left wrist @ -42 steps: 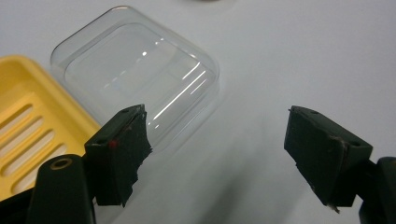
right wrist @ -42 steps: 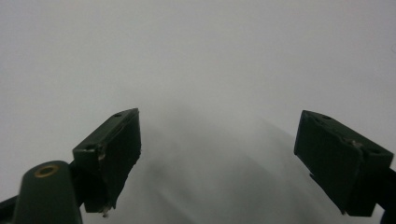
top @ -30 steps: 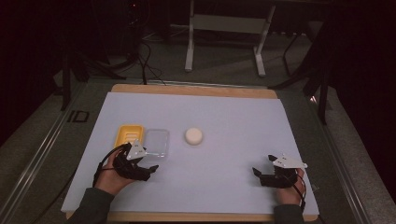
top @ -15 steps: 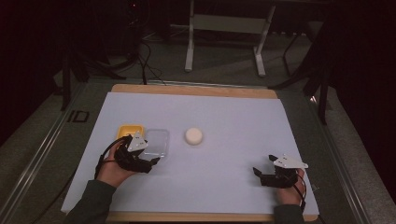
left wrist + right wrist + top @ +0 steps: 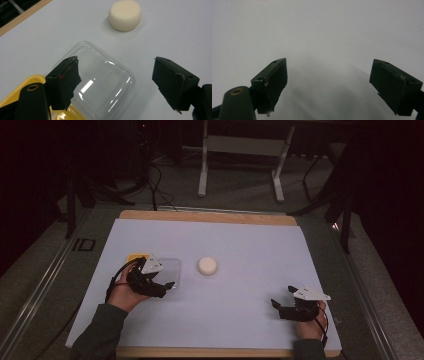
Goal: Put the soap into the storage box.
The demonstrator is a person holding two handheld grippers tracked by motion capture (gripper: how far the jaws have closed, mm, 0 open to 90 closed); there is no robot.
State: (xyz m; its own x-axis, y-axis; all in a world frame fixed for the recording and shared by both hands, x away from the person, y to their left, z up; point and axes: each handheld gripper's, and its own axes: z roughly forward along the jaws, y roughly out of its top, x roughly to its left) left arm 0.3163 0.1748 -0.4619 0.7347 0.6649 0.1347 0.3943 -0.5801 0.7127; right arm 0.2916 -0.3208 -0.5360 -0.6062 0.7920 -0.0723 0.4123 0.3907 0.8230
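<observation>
While the left hand-held gripper (image 5: 115, 82) hovers, jaws spread wide and empty
Clear plastic lid (image 5: 105, 82) lies below between them, touching the yellow tray (image 5: 15, 92).

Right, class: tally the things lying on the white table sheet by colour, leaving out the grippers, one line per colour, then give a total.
Yellow: 1, the yellow tray
Clear: 1, the clear plastic lid
Cream: 1, the round cream sponge
Total: 3
</observation>
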